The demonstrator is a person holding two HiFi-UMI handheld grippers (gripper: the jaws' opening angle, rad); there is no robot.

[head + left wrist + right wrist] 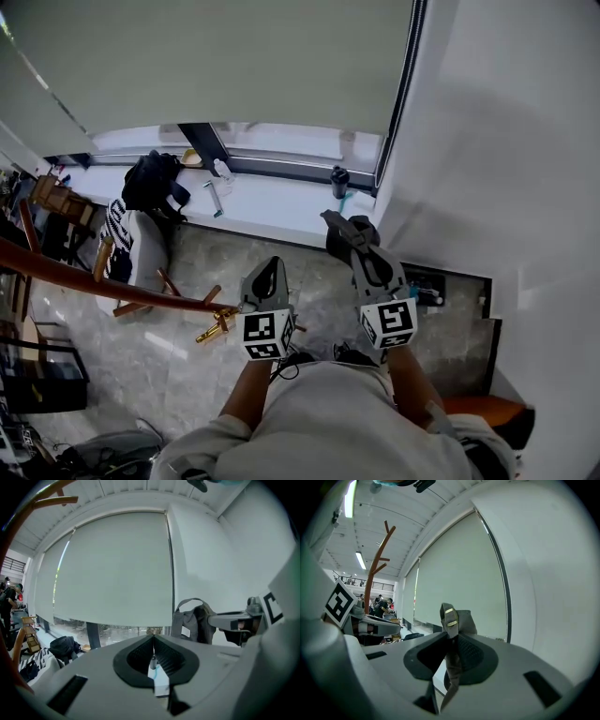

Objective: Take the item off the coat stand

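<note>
Head view: from high above, facing steeply down past left gripper (269,265) and right gripper (359,246) to floor (178,361) and window ledge (272,211). Left gripper view, right gripper view: close behind own jaws, tilted upward toward roller blind (112,569) (459,573). Shared by all three: roller blind, coat stand (94,279) (375,564), grey bag (339,230) (192,620).

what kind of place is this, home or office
Probably an office or workshop, not a home: a wide roller blind over a long white sill, a wooden coat stand, and strip lights on a high ceiling.
</note>
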